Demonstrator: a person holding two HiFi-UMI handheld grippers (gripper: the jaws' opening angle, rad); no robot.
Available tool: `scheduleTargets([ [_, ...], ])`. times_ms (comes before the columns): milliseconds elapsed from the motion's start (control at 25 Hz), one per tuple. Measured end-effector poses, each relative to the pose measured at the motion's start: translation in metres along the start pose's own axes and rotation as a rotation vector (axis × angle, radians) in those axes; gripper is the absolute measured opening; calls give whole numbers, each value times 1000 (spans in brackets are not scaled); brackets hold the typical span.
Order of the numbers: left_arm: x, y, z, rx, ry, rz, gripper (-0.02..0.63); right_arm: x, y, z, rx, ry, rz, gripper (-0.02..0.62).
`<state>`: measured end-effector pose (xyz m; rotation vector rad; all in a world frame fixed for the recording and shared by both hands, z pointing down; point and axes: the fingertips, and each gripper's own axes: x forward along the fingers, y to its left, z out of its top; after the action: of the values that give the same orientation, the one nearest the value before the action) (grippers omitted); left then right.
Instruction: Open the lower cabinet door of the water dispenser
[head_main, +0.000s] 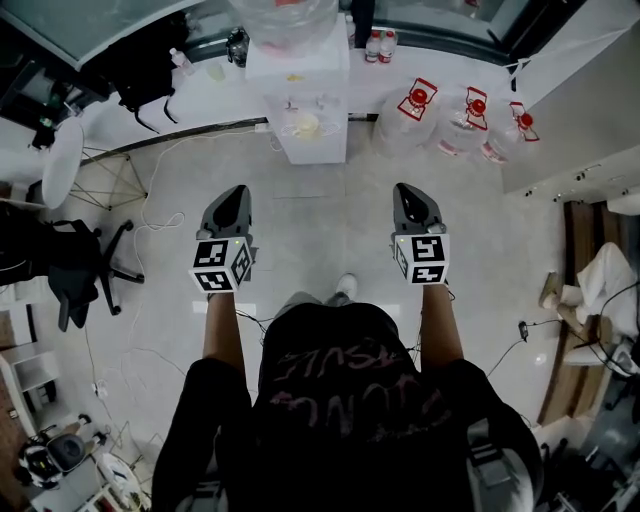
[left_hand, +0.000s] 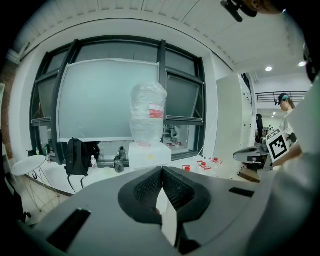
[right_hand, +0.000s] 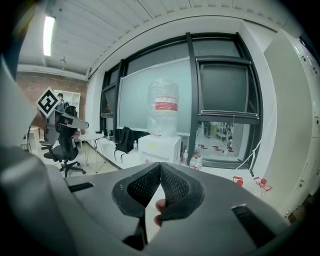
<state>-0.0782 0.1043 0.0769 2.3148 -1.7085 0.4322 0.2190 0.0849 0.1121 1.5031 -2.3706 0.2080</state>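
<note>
I'm holding left gripper (head_main: 231, 192) and right gripper (head_main: 408, 190) clamped together, empty, mid-floor (head_main: 320, 240); should be coming in low, square on the lower door of the water dispenser (head_main: 298, 95).

On my left a black wheeled office chair (head_main: 80, 268) stands on the pale tiled floor (head_main: 320, 230); a thin white cable (head_main: 150, 215) trails near it; a black fabric backpack (head_main: 150, 62) rests on the low white ledge (head_main: 225, 100); three clear plastic water jugs with red-and-white labels (head_main: 465, 118) sit grouped far right; two small red-capped bottles (head_main: 379, 45) stand by the window.
</note>
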Motion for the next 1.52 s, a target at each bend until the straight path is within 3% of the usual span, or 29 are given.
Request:
scheduleTargets([
  [440, 37, 21, 4, 8, 8, -44, 11, 44, 0, 11, 1, 12, -1, 15],
  [1040, 145, 136, 0, -27, 58, -214, 11, 169, 45, 48, 1, 104, -133, 15],
  [1240, 174, 159, -18, -31, 101, -270, 9, 195, 54, 41, -1, 150, -177, 15],
  [1520, 210, 156, -48, -41, 152, -309, 11, 224, 44, 6, 29, 196, -193, 15],
])
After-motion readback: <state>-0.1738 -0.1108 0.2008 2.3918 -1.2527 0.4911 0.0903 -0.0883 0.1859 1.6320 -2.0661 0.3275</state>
